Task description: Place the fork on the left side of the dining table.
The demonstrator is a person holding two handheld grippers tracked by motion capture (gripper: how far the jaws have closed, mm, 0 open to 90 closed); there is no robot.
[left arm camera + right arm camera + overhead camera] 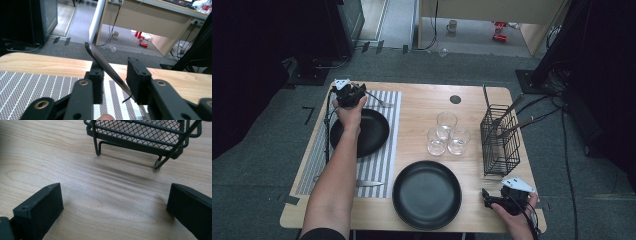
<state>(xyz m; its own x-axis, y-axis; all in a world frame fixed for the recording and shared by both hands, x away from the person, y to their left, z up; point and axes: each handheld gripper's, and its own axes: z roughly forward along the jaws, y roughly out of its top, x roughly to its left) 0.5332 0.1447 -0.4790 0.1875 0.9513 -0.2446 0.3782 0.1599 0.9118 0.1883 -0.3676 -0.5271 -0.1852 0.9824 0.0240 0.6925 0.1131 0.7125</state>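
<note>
My left tongs (353,93) are clamped on a fork (107,67) handle above the striped placemat's (384,160) far edge, tines out beside the black plate (371,131), presumably to set the place; my right tongs (115,207) rest apart on the surface (75,170) near the wire caddy (499,137), waiting.

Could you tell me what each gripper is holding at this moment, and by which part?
The left gripper grips a slim metal fork by its handle; the right gripper is open over the bare wooden table.
</note>
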